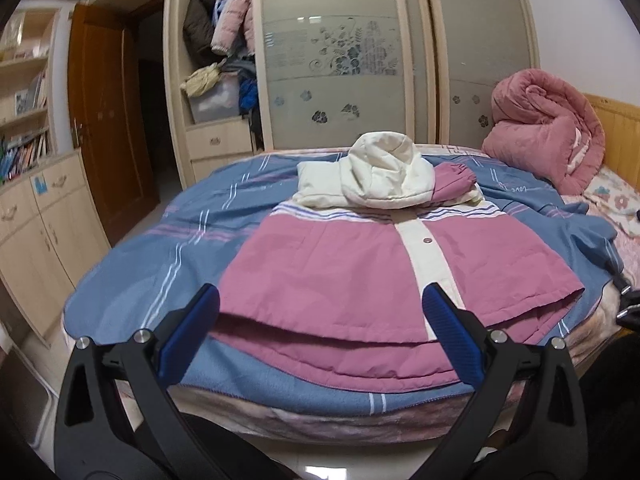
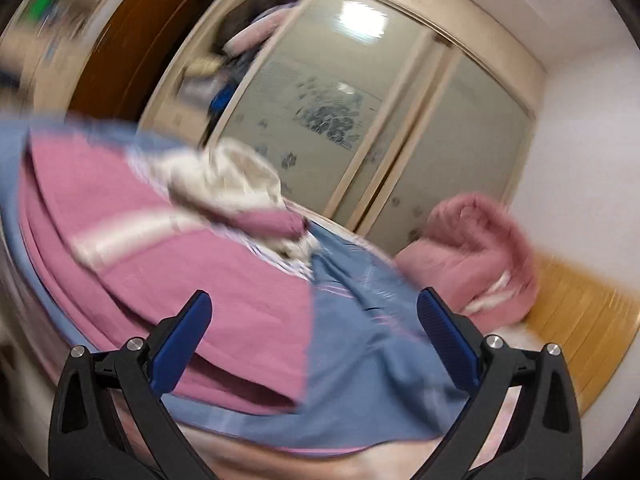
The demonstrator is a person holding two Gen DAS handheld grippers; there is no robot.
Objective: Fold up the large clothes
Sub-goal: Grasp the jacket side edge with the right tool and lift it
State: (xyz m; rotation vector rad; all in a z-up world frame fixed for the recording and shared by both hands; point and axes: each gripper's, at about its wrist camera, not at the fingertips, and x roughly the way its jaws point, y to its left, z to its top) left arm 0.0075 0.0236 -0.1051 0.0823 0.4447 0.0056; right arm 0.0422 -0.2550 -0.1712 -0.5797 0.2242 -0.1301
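Where wardrobe [image 1: 340, 52] backs bed [image 1: 132, 280], pink jacket [image 1: 340, 276] on blue sheet [image 1: 180, 240].

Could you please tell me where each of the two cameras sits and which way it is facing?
Left wrist: on the left gripper at the bed's near edge, level, facing across the jacket towards the wardrobe; its two blue fingers show, open.
Right wrist: on the right gripper, rolled and blurred, over the jacket's right hem and the blue sheet; its open fingers show.
Shared: jacket, sheet, wardrobe, pink quilt.
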